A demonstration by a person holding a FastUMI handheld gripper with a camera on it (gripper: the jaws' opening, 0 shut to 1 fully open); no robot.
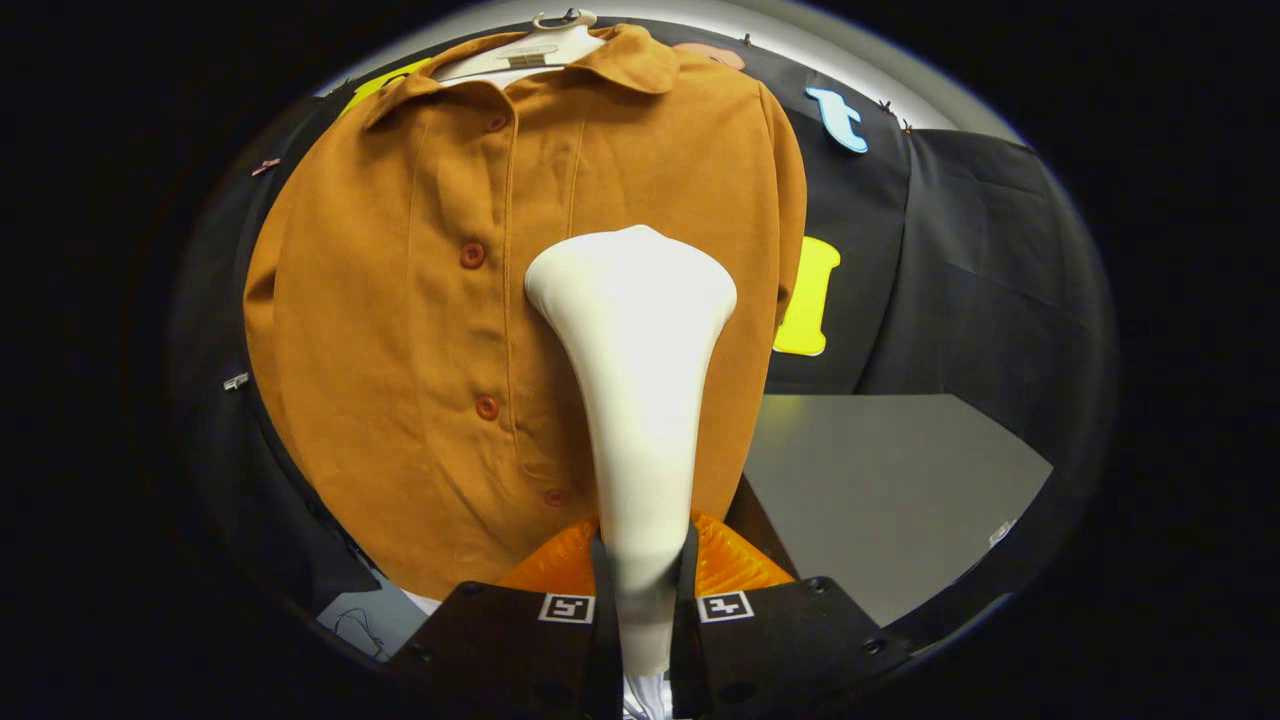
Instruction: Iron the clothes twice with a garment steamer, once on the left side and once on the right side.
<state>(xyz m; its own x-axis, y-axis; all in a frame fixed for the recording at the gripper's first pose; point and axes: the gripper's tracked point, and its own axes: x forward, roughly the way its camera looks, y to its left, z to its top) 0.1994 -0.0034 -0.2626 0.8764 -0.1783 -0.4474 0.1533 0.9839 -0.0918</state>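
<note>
1. Gripper (pixel 645 580) points level at the hanging shirt (pixel 420 330), fingers clamped on the steamer (pixel 635 380) handle.
2. Steamer head sits against the shirt's right panel, beside the button placket.
3. No legible writing.

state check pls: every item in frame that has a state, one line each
tongs: shut on the steamer's handle
garment steamer: held upright, head against the shirt front, beside the button row
shirt: hanging, buttoned shut, collar folded down
hanger: carries the shirt, hook at the top
table: bare grey top beyond the shirt
</note>
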